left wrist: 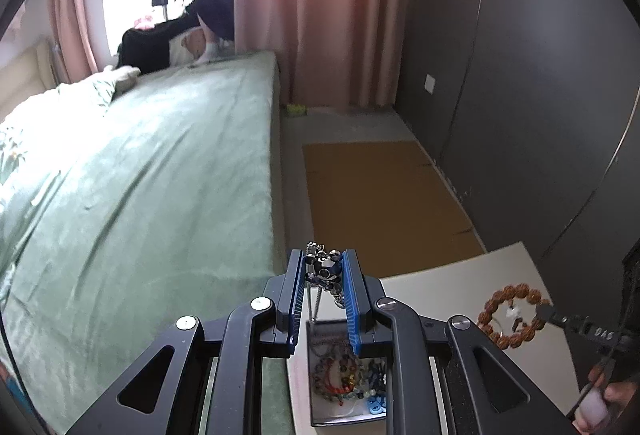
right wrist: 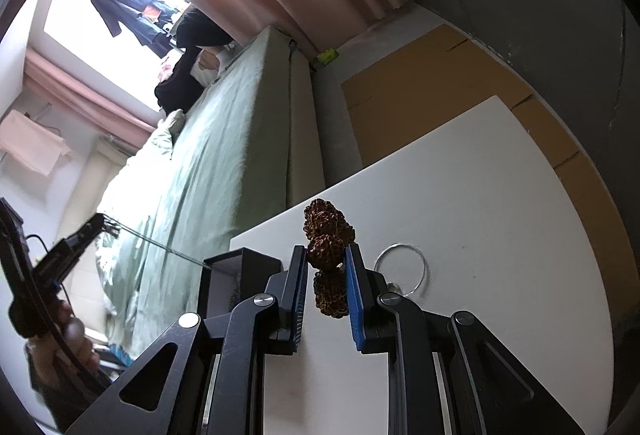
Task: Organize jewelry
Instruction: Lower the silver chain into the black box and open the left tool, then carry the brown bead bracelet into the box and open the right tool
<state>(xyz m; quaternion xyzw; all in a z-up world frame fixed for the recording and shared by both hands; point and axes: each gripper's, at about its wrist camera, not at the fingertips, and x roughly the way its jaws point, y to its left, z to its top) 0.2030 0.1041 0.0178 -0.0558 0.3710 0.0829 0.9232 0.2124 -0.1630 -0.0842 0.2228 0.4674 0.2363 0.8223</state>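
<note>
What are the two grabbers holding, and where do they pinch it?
The left gripper pinches a silver beaded chain at its bunched top; the rest dangles. The right gripper pinches a brown knobbly bead bracelet on its beads.

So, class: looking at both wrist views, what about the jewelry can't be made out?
- Left wrist view: the box is partly hidden by the left tool, which grips a metal chain.
- Right wrist view: the brown bead bracelet shows edge-on in the right tool, its loop hidden.
- Right wrist view: the box interior is hidden.
</note>
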